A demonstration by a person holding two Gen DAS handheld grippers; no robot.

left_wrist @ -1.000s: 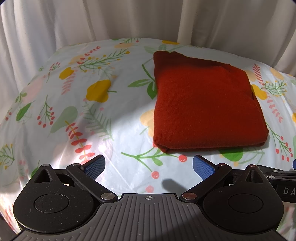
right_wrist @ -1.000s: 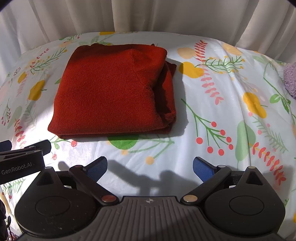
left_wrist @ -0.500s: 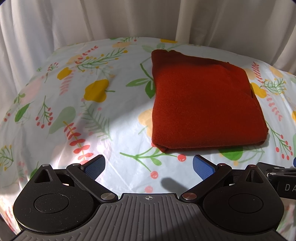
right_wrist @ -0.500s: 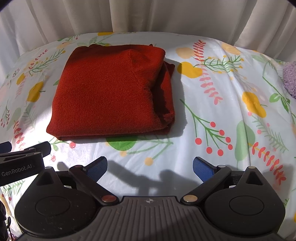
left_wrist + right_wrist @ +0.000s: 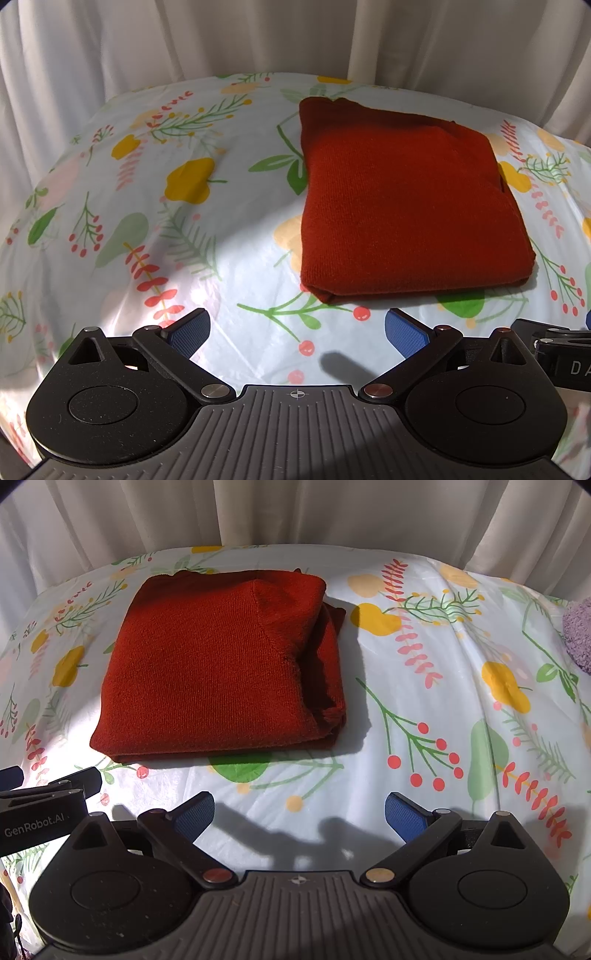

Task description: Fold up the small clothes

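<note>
The left gripper (image 5: 297, 328) hangs just above the surface (image 5: 155, 229), its blue-padded fingers (image 5: 188, 334) spread wide with nothing between them. Ahead of it and a little to its right lies the sweater (image 5: 402, 206), a rust-red knit folded into a thick, roughly square pad that rests flat on the flowered cloth. Its near folded edge sits just beyond the fingertips, apart from them.

The right gripper (image 5: 299, 812) is likewise spread, holding nothing, and hovers over bare cloth (image 5: 424, 709). From here the sweater (image 5: 218, 664) is ahead and to the left; its stacked layers show along the edge facing this gripper's right side (a sleeve seam runs across the top layer). The garment touches neither gripper.

Each gripper shows at the edge of the other's view, so the two sit side by side near the sweater's front edge. A fuzzy lilac item (image 5: 578, 635) peeks in far to the right. A pale curtain (image 5: 295, 513) hangs behind.
</note>
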